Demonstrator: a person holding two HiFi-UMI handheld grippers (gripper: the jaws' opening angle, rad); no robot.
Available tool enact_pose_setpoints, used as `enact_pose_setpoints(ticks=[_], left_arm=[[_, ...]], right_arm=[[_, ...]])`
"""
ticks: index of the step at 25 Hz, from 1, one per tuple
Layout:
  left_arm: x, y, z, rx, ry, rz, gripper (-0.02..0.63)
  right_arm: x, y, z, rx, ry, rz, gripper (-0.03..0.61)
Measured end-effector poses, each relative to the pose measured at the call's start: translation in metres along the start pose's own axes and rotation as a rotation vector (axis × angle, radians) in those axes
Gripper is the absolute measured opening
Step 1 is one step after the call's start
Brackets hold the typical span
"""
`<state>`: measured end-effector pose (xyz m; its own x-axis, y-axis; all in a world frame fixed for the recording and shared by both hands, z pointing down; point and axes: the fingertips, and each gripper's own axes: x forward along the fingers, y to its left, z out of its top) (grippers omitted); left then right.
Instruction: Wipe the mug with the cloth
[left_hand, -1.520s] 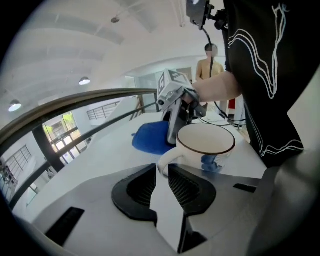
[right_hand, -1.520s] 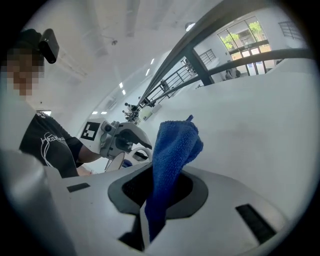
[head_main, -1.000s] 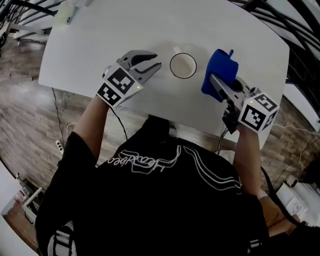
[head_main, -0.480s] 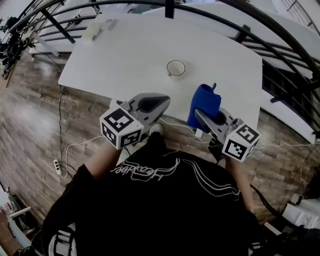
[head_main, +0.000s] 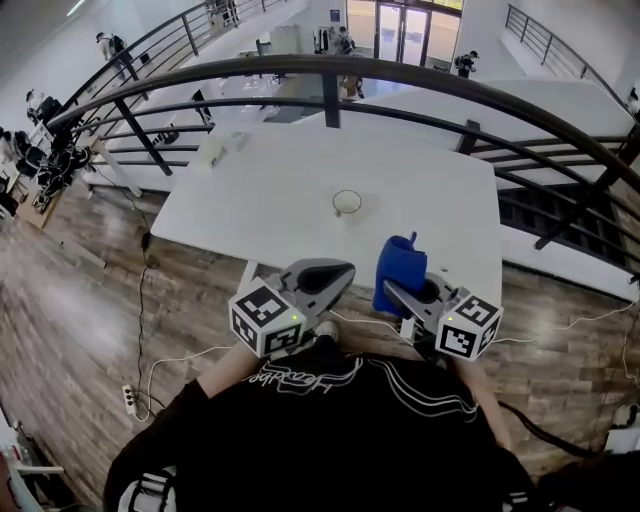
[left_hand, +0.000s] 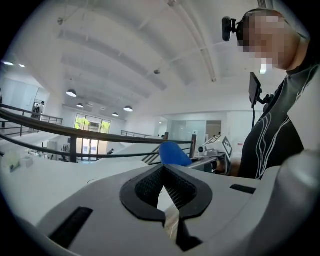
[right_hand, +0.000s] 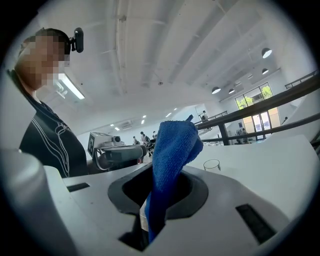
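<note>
Blue cloth (head_main: 401, 270) bunches, pinched in the right gripper's (head_main: 392, 290) jaws, while the left gripper's (head_main: 341, 272) jaws press together empty, both off the table's (head_main: 260, 205) near edge, the mug (head_main: 347, 203) upright mid-table.

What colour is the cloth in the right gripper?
Blue cloth, clearest in the right gripper view.

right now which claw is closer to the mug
Left, narrowly. The left claw, shut and empty, hangs short of the table, in line with the mug. The right claw, clamping the blue cloth, sits further back and right of it.
</note>
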<state>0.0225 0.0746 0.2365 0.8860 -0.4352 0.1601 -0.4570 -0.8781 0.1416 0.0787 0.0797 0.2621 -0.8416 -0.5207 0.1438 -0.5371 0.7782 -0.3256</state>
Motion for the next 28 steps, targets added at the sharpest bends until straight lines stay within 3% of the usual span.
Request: enact_pose_setpoints(ticks=[7,16,28], left_arm=[[-0.008,-0.011,0.014,0.032,-0.021,0.003,0.008],[-0.012,-0.015,0.032,0.009,-0.078,0.011,0.008],[0.003,-0.028,0.014,0.013,-0.058,0.005,0.008]], right_arm=[[-0.004,0.015,0.006,-0.029,0.003,-0.007,0.054],[-0.012,0.025,0.015,-0.016,0.004,-0.001,0.054],[-0.024,0.019,0.000,0.004,-0.009,0.010,0.054]])
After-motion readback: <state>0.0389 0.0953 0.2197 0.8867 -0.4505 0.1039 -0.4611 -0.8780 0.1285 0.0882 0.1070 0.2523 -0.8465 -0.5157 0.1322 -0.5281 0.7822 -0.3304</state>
